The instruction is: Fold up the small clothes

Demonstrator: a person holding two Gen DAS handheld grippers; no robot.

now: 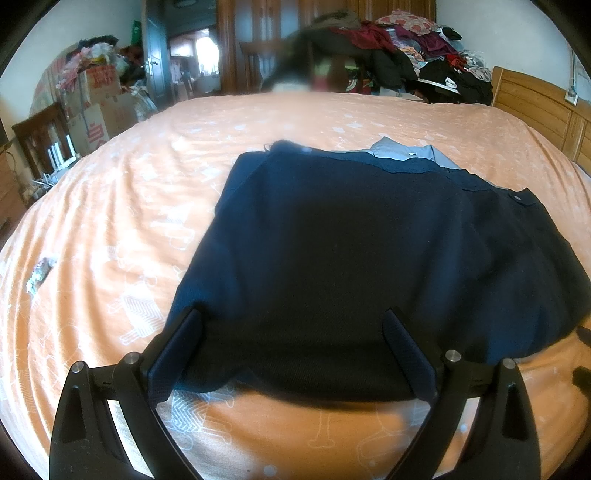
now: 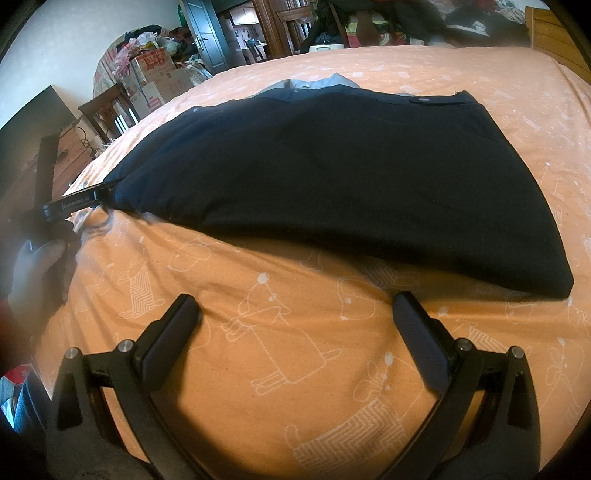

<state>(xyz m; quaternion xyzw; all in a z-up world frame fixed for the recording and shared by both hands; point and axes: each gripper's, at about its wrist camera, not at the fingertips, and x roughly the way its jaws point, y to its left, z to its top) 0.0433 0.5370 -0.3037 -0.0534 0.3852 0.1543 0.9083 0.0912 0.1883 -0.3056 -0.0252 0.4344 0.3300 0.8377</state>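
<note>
Ahead of the claw, an orange printed bedsheet [image 1: 147,206] covers the bed. Beyond it: white walls [image 1: 517,33], a wooden headboard [image 1: 535,107] far right, stacked cardboard boxes [image 1: 99,99], a wooden chair [image 1: 40,136] and an open door [image 1: 155,55] far left.

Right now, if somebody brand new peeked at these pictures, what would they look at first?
Probably the big dark navy garment spread in the middle of the orange bed sheet, with a grey collar peeking out at its far edge. Next, the left gripper with its open fingers over the garment's near hem. Then the messy pile of clothes heaped behind the bed.
</note>
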